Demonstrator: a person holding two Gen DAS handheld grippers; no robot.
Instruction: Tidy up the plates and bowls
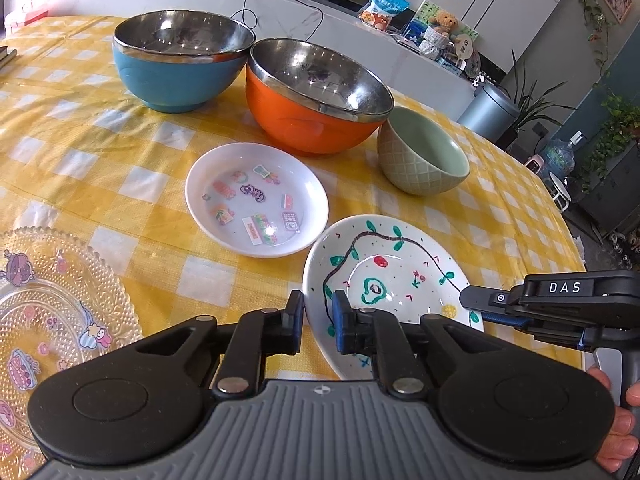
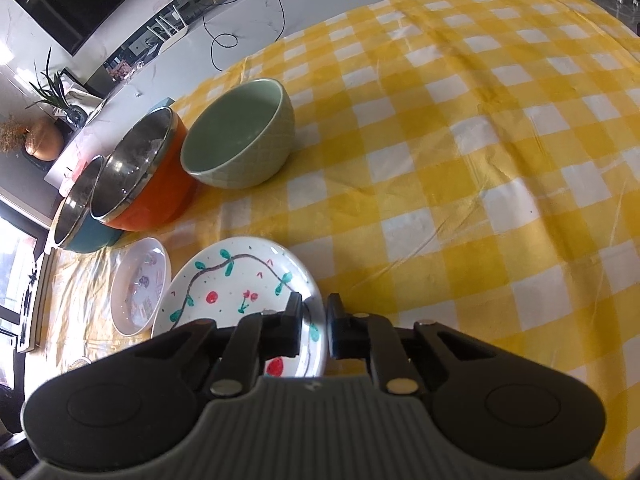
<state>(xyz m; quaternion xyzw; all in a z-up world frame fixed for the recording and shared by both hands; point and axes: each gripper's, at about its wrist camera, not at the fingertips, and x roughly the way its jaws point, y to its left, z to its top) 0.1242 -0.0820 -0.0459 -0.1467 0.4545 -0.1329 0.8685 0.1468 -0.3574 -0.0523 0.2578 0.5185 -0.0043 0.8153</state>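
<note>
Both tools pinch the painted plate [image 1: 392,272]: left tool [image 1: 318,312], right tool [image 2: 314,318], opposite rims.

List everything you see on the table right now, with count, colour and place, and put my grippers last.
steel-lined bowls: 2, blue far left, orange touching it on the right
green bowl: 1, pale green, right of the orange bowl
sticker plate: 1, white, table middle
painted plate: 1, white with vine drawing, nearest, rim between both grippers' fingers
glass plate: 1, clear, near left
tablecloth: 1, yellow-white check
left gripper: 1, black, straddling the painted plate's left rim
right gripper: 1, black, straddling its right rim
</note>
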